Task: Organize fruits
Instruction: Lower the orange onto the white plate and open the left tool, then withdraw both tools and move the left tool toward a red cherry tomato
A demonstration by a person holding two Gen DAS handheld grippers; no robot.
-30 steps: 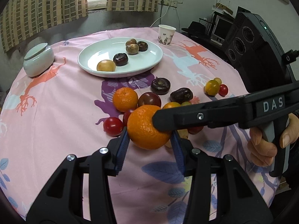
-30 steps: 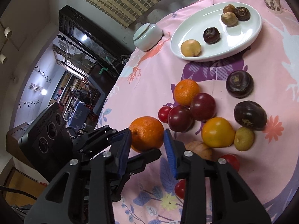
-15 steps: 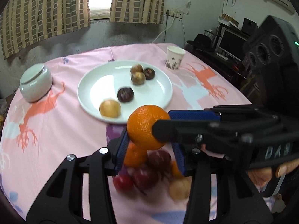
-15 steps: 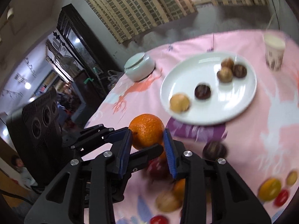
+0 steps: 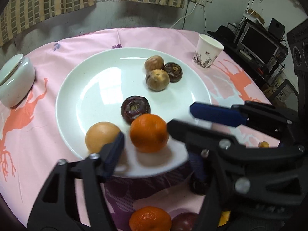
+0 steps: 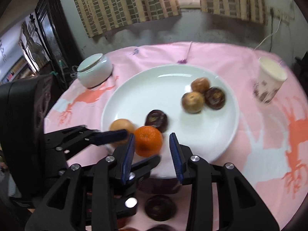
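One lidded jar [image 5: 15, 80], one white plate [image 5: 63, 100] bearing six fruits, one paper cup [image 5: 207, 53]. The orange [image 5: 148, 132] sits at the plate's near edge. The left gripper [image 5: 156, 154] and right gripper [image 6: 151, 148] both stand released around it, jaws just opening. Pink tablecloth [image 5: 38, 154]; striped curtains [image 5: 48, 0] behind.

Orange [image 6: 147, 141] at the white plate's [image 6: 227, 134] near rim.
Right tool [image 6: 152, 150] blue pads straddle it; left tool [image 6: 134, 148] alongside.

orange mandarin [image 5: 148, 132], white plate [image 5: 77, 88], pink patterned tablecloth [image 5: 38, 127].
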